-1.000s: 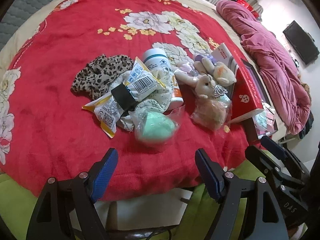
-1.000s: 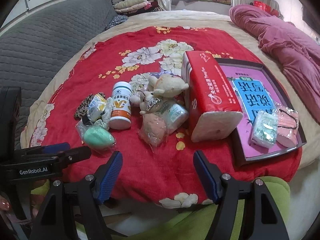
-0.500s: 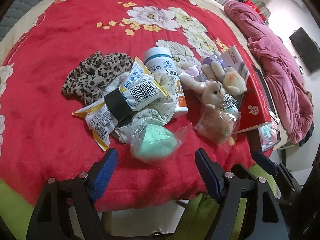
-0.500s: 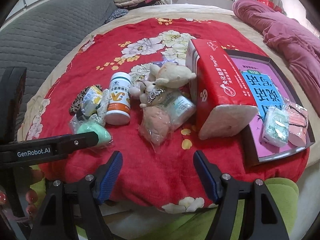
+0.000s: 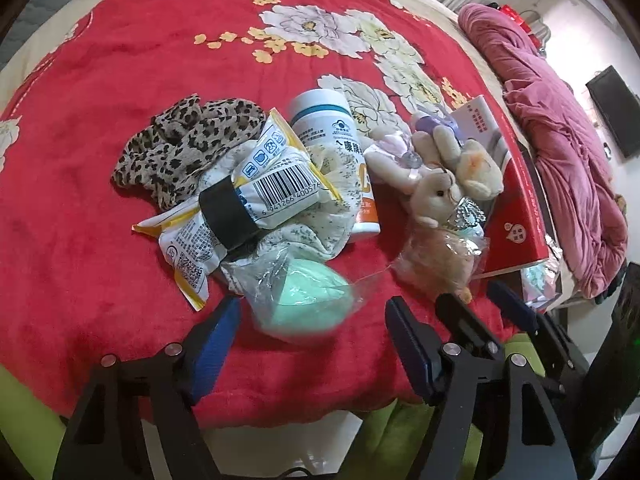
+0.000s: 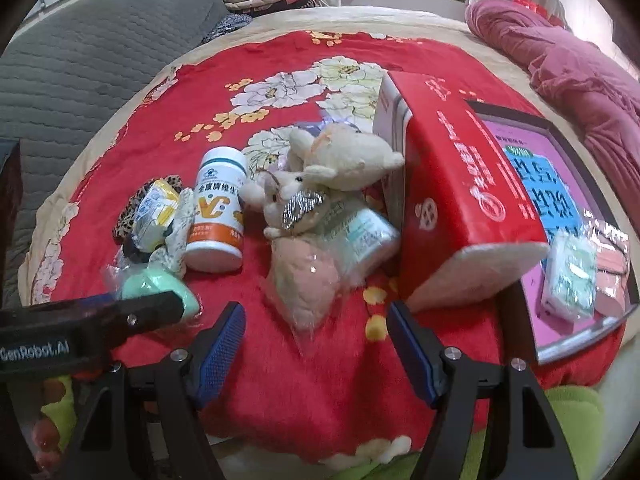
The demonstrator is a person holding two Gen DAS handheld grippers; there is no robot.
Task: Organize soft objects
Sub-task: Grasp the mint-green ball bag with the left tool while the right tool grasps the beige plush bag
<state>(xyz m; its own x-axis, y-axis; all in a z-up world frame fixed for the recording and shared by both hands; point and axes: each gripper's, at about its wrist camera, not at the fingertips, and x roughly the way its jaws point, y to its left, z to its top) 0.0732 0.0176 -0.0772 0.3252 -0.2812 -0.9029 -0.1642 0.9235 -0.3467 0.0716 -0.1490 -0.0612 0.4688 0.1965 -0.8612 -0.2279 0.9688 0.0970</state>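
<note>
Both grippers hang over the near edge of the bed, where a red floral blanket carries a heap of small things. The left gripper has its blue-padded fingers apart, just narrowed a touch, and the bagged mint-green sponge lies between the tips, no pad pressing on it as far as the view tells. Just behind the sponge sits a yellow-and-white snack packet on a pale floral cloth, with a leopard-print scrunchie beyond it. A white vitamin bottle stands upright beside them. The right gripper, fingers spread wide and holding nothing, hovers right at a bagged pink sponge. Behind that, two cream plush toys are tangled together against a red tissue pack. Farther right, a purple-lidded box bears packets of face masks.
</note>
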